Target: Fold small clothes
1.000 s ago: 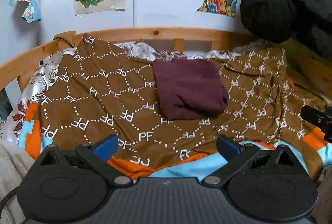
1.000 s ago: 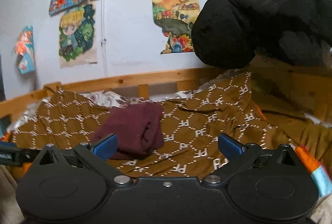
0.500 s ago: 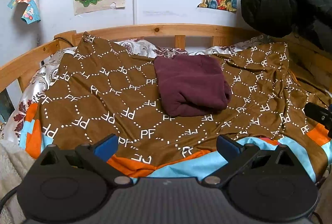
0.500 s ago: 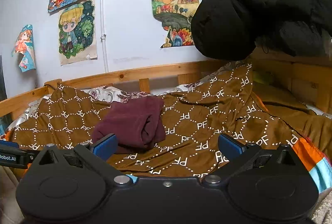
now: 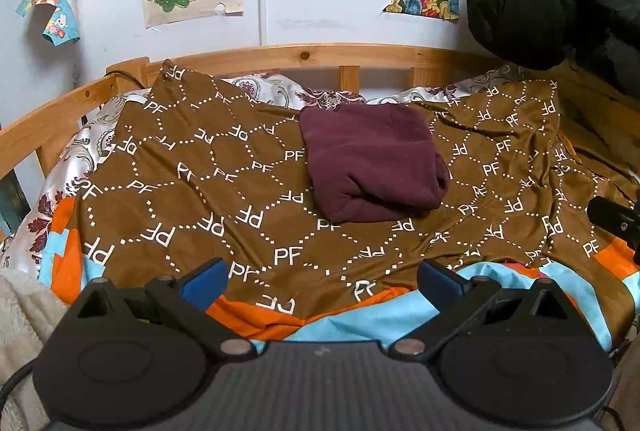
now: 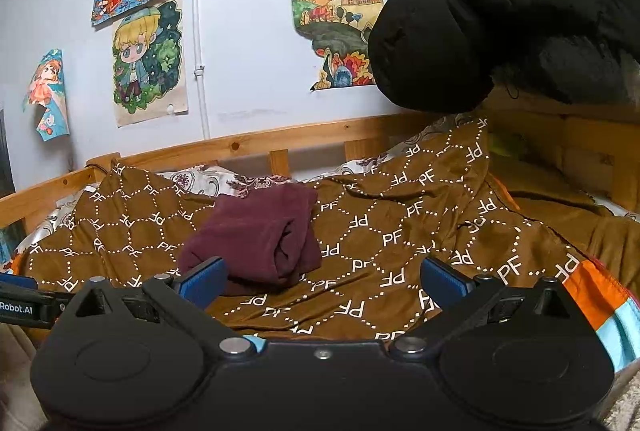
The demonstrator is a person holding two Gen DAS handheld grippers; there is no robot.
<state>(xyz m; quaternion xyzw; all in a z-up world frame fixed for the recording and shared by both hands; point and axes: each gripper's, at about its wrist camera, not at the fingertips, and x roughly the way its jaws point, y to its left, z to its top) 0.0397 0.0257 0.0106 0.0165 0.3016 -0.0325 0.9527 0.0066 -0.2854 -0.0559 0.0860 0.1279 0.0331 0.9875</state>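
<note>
A folded maroon garment lies on the brown "PF" blanket in the middle of the bed; it also shows in the right wrist view. My left gripper is open and empty, held back near the bed's front edge, apart from the garment. My right gripper is open and empty, also short of the garment, with its left fingertip in front of the garment's near corner. The right gripper's tip shows at the right edge of the left wrist view.
A wooden bed rail runs behind the blanket against a wall with posters. A black puffy jacket hangs at the upper right. An orange and blue cover lies at the bed's front edge. A cream fleece sits at the left.
Both grippers have drawn back and tilted up slightly, so the bed sits lower in both views. The garment has not moved. Both stay open.
</note>
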